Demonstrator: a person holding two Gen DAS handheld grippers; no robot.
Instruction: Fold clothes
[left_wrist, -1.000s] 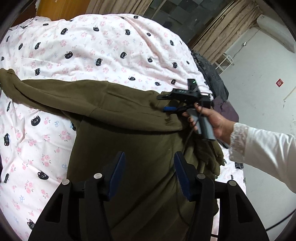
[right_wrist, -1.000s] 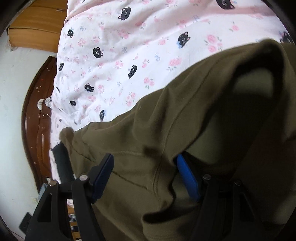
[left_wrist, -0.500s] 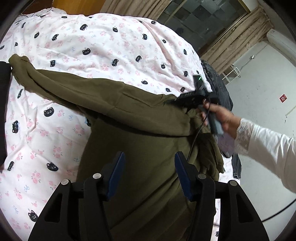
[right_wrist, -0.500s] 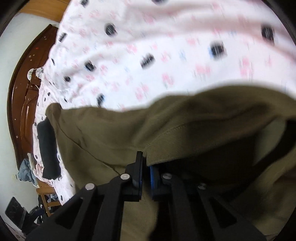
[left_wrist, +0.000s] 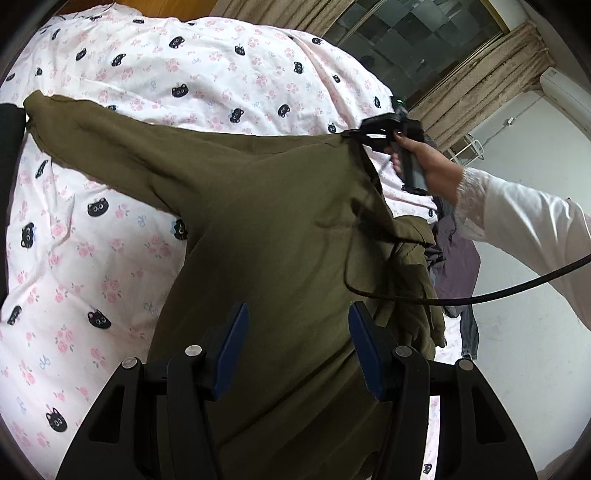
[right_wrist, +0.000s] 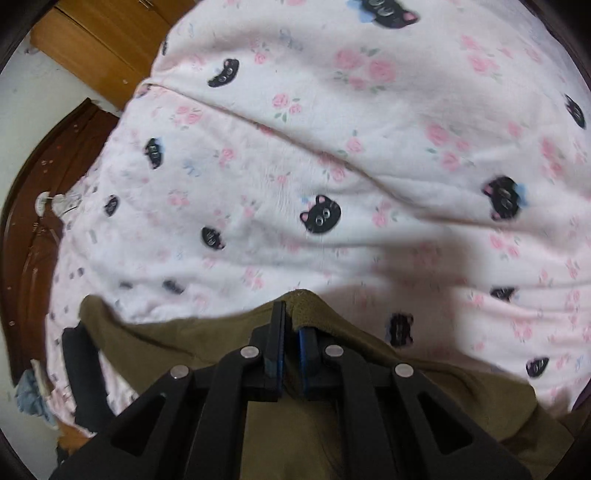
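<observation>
Bed sheet (left_wrist: 110, 258), white w/ pink roses + black cat faces, fills most of both views; wrinkled, ridge running across it in right wrist view.

Olive sweatshirt (left_wrist: 280, 229) lies spread on the sheet. One sleeve (left_wrist: 92, 140) stretches out to the far left, cuff end next to a dark object at the frame edge. Body runs down toward the left cam; right side bunched in loose folds near the bed edge.

Brown curtains (left_wrist: 480, 81) + dark window behind the bed, white wall at right. Wood headboard (right_wrist: 33, 206) and wood cabinet (right_wrist: 92, 44) seen from right wrist cam.

Pile of other clothes (left_wrist: 458, 266), purple/grey, just beside the sweatshirt's bunched side, hanging off the bed edge.

Left gripper (left_wrist: 295, 350): jaws spread wide, blue pads apart, nothing between them, hovering over the sweatshirt body.

Right gripper (right_wrist: 291, 332): jaws clamped together on an edge of the sweatshirt, fabric fold pinched between the pads. In left wrist view it's at the garment's upper right corner, cloth pulled up to a point there. Right hand (left_wrist: 424, 162) wraps the handle, white sleeve behind.

Black cable (left_wrist: 480, 295) drapes across the sweatshirt's right side.
</observation>
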